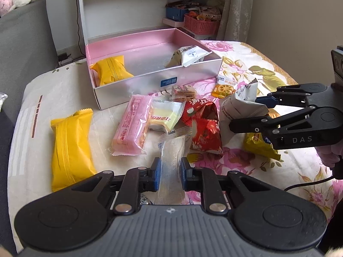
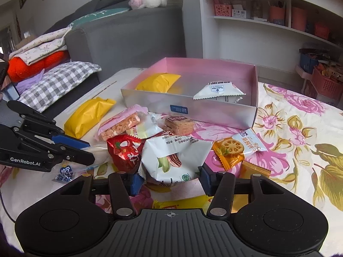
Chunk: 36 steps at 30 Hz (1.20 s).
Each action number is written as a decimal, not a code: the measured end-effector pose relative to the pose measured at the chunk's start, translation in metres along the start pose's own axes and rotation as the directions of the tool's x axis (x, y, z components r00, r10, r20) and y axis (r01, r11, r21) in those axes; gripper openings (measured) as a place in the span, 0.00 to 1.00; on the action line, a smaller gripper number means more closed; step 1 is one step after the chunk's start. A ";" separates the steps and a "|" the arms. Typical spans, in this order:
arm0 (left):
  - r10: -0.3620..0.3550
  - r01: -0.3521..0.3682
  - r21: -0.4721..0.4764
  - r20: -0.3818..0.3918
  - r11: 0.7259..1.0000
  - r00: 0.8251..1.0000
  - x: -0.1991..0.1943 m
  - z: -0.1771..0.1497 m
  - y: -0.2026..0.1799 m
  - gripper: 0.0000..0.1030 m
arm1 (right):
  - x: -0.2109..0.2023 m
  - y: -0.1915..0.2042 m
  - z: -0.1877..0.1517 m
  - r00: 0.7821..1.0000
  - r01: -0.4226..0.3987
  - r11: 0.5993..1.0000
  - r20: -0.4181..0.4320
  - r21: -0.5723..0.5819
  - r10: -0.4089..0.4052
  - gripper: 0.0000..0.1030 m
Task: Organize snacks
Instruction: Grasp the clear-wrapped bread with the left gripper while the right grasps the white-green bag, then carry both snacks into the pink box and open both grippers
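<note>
The pink box (image 1: 150, 49) is parked at the far side of the floral tablecloth (image 1: 268, 68), open-topped, w/ a yellow pack (image 1: 111, 70) tucked in its left end and a white sachet (image 1: 188, 56) leaned on the front wall at the right. Lots of bare floor is left in the middle of the box.

Between box and grippers the snack pile is crowded: pink bar (image 1: 133, 126), cream packet (image 1: 164, 115), red bag (image 1: 203, 126), orange cracker packet (image 2: 238, 147). A second yellow pack (image 1: 70, 150) is laid off by itself to the left, near the table edge, w/ clear cloth around it.

The left gripper (image 1: 170, 171) is clamped shut on a clear-wrapped snack (image 1: 171, 150), angled down toward the table; whether the wrapper is lifted off the cloth can't rly be told, it's blurred.

The right gripper (image 2: 171, 182) is angled down too, pads pressed on both sides of a white bag (image 2: 171, 156), so that one's gripped.
</note>
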<state>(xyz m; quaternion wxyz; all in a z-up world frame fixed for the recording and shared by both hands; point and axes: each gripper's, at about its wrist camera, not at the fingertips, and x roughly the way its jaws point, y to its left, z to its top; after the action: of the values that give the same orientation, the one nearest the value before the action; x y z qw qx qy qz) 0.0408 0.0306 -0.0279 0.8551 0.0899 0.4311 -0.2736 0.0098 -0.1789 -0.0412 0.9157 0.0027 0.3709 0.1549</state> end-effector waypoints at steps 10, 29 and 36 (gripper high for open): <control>-0.030 0.034 -0.055 0.083 0.998 0.996 -0.019 0.013 0.004 0.15 | -0.018 -0.012 0.018 0.998 0.007 0.999 0.067 0.048 -0.010 0.51; 0.037 0.005 -0.218 0.189 0.976 0.981 0.004 0.065 0.013 0.15 | 0.008 -0.048 0.072 0.983 0.085 0.970 0.141 0.230 -0.119 0.51; 0.105 -0.026 -0.336 0.219 0.942 0.970 0.029 0.081 0.026 0.15 | 0.036 -0.067 0.080 0.982 0.098 0.936 0.119 0.337 -0.145 0.51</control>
<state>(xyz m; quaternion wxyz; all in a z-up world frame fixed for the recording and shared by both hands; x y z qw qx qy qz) 0.1244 0.0093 -0.0031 0.9114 -0.0730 0.3641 -0.1772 0.1073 -0.2238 -0.0155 0.9341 0.1437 0.3250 0.0332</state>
